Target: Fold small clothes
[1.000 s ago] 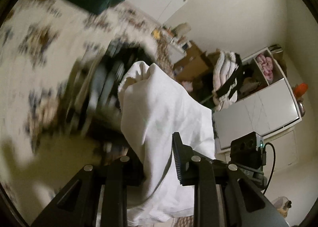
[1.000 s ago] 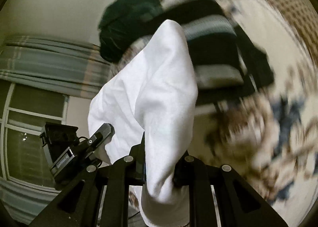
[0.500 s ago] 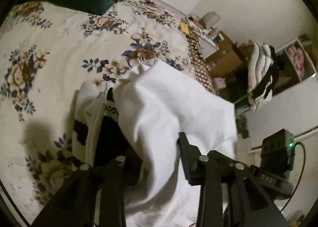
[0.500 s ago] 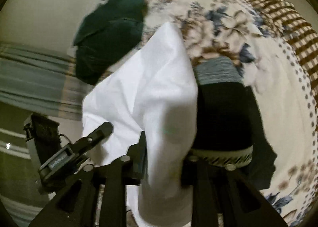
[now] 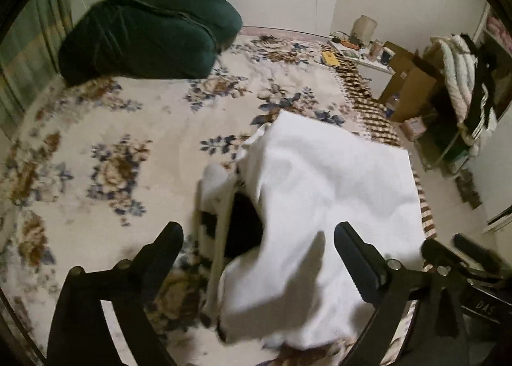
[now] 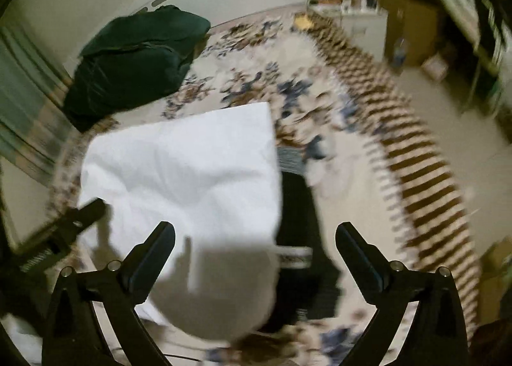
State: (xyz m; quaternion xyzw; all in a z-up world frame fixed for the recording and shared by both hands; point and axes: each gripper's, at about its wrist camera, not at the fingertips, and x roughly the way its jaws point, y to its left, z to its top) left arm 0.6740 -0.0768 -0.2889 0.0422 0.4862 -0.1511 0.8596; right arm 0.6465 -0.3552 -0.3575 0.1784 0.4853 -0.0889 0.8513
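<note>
- My left gripper [image 5: 256,238]: jaws opening, spread wide, pads clear of the white garment [image 5: 320,206] lying between them.
- My right gripper [image 6: 256,238]: jaws opening, likewise wide, nothing pinched.
- White garment rests on the floral bed [image 5: 128,129], over a black-and-white striped garment [image 6: 297,206].
- Dark green bundle [image 5: 144,29] at 11 o'clock, well apart.
</note>
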